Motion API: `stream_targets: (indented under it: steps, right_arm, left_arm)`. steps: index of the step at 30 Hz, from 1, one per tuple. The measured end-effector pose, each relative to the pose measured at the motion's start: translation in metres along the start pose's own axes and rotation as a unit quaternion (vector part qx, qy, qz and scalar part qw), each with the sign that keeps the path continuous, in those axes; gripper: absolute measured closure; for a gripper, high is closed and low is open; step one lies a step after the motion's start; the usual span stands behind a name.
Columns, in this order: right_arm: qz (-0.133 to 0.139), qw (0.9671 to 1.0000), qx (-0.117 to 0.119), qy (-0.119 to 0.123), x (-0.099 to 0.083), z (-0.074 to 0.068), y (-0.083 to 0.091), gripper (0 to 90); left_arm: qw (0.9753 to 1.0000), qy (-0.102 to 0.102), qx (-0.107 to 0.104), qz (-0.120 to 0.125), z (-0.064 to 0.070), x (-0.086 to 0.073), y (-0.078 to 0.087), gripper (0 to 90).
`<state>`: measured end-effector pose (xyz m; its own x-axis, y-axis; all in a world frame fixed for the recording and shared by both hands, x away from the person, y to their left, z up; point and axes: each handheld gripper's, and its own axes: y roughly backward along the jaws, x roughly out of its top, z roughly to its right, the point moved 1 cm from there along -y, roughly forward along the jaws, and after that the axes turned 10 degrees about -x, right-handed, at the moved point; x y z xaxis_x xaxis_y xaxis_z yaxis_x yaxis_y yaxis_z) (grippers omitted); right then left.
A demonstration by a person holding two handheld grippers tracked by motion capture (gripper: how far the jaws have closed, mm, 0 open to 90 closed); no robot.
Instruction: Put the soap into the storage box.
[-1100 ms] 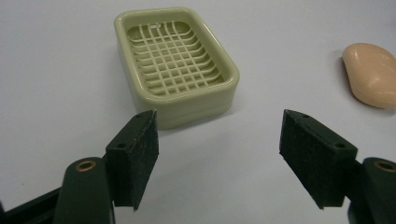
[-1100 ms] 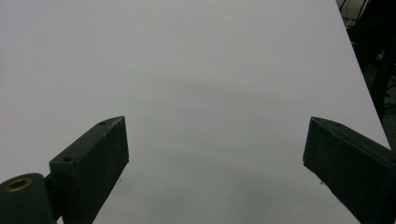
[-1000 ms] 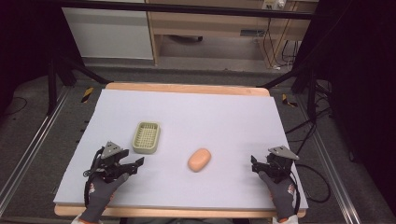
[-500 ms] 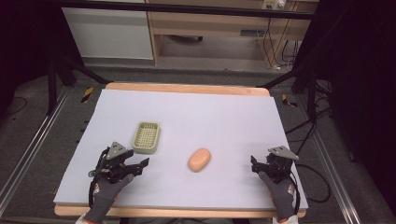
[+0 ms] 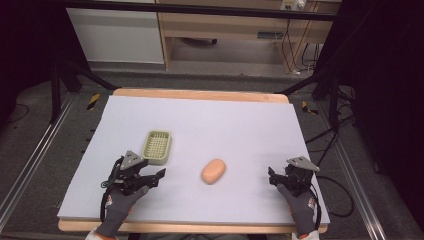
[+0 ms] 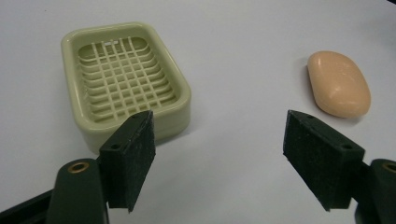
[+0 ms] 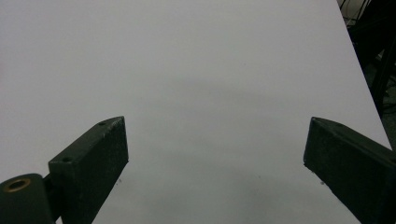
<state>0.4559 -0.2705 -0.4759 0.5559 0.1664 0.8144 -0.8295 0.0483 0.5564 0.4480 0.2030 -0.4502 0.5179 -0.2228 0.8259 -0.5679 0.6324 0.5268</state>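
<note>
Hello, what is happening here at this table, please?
A person holds a two-jaw gripper in each hand over a white table. The left gripper is open and points between a green soap dish and a peach bar of soap, touching neither. The soap lies on the table beside the empty dish. The right gripper is open too and holds nothing.

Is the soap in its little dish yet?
Not yet. The soap lies on the table, apart from the empty dish. The left gripper is open and pointing between them, holding nothing. The right gripper is open too. Picking up and placing remain.
</note>
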Motion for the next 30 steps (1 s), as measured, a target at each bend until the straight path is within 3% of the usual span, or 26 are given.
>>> stream_targets:
  steps: [17, 30]
  right_arm:
    - [-0.004, 1.0, 0.001, 0.004, 0.0, -0.002, -0.001, 7.0]
    - [-0.004, 1.0, 0.007, 0.004, 0.0, -0.004, 0.0, 7.2]
  left_arm:
    - [0.9999, -0.006, -0.015, -0.005, 0.01, 0.003, -0.008, 23.0]
    - [0.9996, -0.012, -0.025, 0.003, 0.014, 0.017, -0.009, 22.3]
